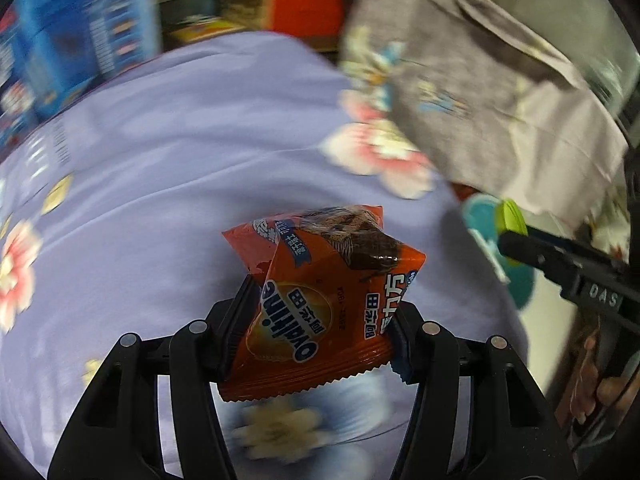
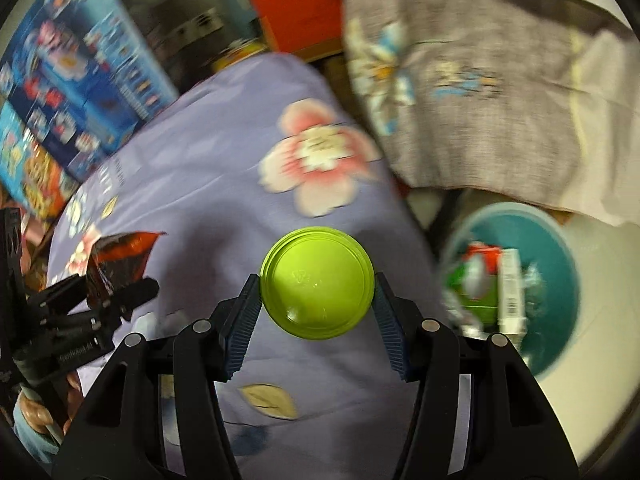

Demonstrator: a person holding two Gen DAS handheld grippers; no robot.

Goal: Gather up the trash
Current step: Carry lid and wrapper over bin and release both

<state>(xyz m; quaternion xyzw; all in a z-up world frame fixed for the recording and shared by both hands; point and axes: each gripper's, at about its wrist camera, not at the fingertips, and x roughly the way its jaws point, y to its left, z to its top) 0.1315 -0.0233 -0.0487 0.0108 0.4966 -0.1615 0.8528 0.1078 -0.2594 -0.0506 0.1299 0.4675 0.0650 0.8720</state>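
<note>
The big purple flowered bedcover [image 2: 200,168] lies under both grippers. Beside it sits the teal bin [image 2: 560,264], already holding trash. The left gripper [image 1: 316,320] squeezes an orange snack wrapper [image 1: 320,292]; the right gripper [image 2: 316,312] pinches a green lid [image 2: 318,284], likely both bin-bound.

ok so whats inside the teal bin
The teal bin already holds trash: a green and red packet and a white carton. Blur hides detail, and whatever lies beneath them is covered.
</note>
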